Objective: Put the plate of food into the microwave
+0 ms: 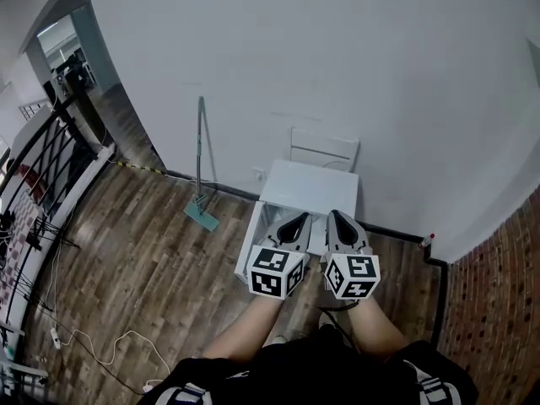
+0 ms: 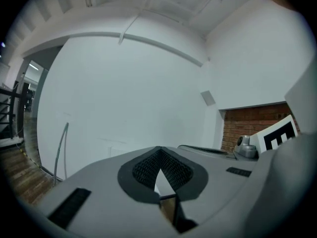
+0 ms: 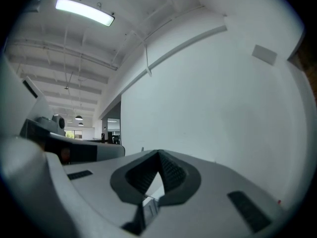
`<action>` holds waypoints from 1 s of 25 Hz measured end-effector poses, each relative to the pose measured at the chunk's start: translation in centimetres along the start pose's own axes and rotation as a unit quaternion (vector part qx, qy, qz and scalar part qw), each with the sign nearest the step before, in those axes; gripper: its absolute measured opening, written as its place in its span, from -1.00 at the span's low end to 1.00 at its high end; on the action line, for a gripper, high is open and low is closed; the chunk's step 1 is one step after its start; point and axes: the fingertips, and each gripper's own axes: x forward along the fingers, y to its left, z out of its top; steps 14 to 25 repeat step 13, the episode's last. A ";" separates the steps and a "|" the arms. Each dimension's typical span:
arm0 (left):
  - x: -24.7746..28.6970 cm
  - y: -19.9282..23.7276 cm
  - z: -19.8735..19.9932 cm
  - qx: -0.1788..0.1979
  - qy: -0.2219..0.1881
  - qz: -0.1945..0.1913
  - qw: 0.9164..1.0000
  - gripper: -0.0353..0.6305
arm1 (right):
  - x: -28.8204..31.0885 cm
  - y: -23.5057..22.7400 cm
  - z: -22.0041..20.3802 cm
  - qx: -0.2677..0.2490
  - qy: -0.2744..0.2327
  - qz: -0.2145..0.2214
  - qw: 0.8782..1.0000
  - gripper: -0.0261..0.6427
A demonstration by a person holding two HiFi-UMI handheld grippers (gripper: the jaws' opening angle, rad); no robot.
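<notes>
In the head view both grippers are held up side by side in front of the person, pointing at a bare white wall. My left gripper point(image 1: 293, 223) has its jaws together with nothing between them; in its own view the dark ribbed pads meet at the tip of the left gripper point(image 2: 159, 151). My right gripper point(image 1: 340, 221) looks the same, and its pads touch at the tip of the right gripper point(image 3: 158, 156) with nothing held. Below them stands a low white cabinet point(image 1: 310, 189). No plate of food or microwave shows in any view.
A long-handled mop point(image 1: 201, 169) leans on the wall left of the cabinet. A black railing point(image 1: 42, 163) runs along the far left, and cables point(image 1: 80, 344) lie on the wooden floor. A brick wall point(image 1: 498, 310) closes the right side. A white panel point(image 1: 325, 149) stands behind the cabinet.
</notes>
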 end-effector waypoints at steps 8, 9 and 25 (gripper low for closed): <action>-1.2 -0.7 -0.5 0.001 0.003 -0.024 1.000 -0.90 | -1.8 0.9 0.5 -0.015 -0.025 -0.026 0.999 -0.90; -1.5 -0.7 -0.5 0.001 0.003 -0.026 1.000 -0.90 | -2.2 1.2 0.3 -0.013 -0.024 -0.029 0.999 -0.90; -2.5 -1.0 -1.1 0.000 0.004 -0.033 0.999 -0.90 | -3.6 2.0 -0.9 -0.007 -0.018 -0.034 0.999 -0.90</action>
